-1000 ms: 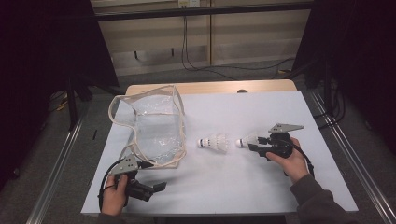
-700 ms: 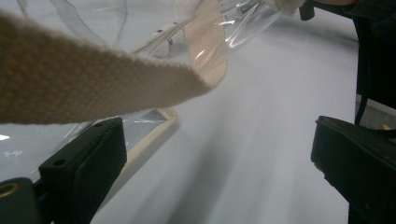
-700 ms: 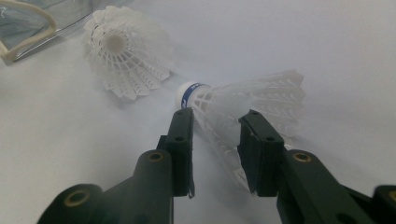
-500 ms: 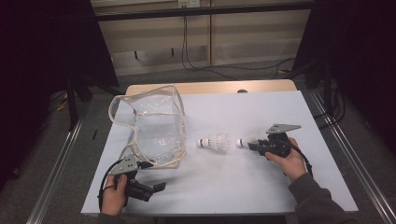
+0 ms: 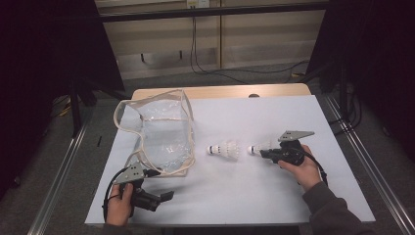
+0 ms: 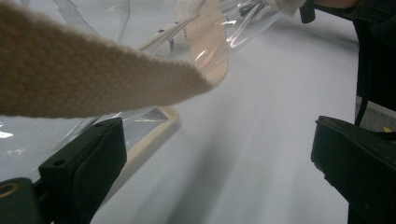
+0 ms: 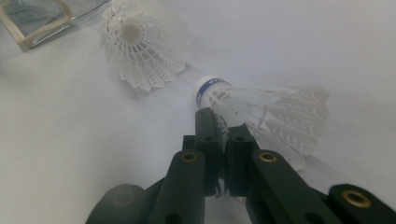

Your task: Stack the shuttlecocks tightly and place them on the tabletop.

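My right gripper (image 7: 223, 122) has just closed its jaws on the skirt of a shuttlecock (image 7: 261, 107) lying on the table (image 5: 274, 117). A second shuttlecock (image 5: 224, 149) lies just beside it. My left gripper (image 5: 166, 196) rests spread wide near the clear bag (image 5: 161, 137).

High view: fixed above the near edge of the table (image 5: 293, 112), facing forward and down, far enough to take in the clear bag (image 5: 161, 132) whole. Left gripper view: low and very close beside the clear bag (image 6: 42, 140), looking across the tabletop. Right gripper view: close, level, facing the bag's corner (image 7: 32, 21). All three share the bag.
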Tool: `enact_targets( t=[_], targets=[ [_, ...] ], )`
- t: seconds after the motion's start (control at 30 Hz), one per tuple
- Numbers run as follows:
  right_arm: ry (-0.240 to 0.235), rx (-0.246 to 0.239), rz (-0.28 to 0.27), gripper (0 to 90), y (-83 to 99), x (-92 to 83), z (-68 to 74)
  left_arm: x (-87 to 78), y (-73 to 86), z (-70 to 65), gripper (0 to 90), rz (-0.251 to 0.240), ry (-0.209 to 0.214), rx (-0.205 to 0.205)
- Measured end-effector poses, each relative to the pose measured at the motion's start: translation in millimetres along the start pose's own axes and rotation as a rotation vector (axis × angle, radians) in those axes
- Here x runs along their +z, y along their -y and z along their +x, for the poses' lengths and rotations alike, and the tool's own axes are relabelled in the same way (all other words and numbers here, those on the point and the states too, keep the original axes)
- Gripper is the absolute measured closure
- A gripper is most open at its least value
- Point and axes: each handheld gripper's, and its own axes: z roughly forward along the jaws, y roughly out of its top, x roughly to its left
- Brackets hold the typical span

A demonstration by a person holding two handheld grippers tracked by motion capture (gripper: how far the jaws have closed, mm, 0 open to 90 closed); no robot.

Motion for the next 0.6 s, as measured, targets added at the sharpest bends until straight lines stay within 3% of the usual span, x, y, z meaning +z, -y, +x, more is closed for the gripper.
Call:
enact_targets(
  t=[0.6],
  targets=[
    [-0.033,-0.003,-0.024,89.7,-6.4,-9.4,2.8,-0.4,-0.1,0.3,3.5,0.0,-0.002,0.003]
  ],
)
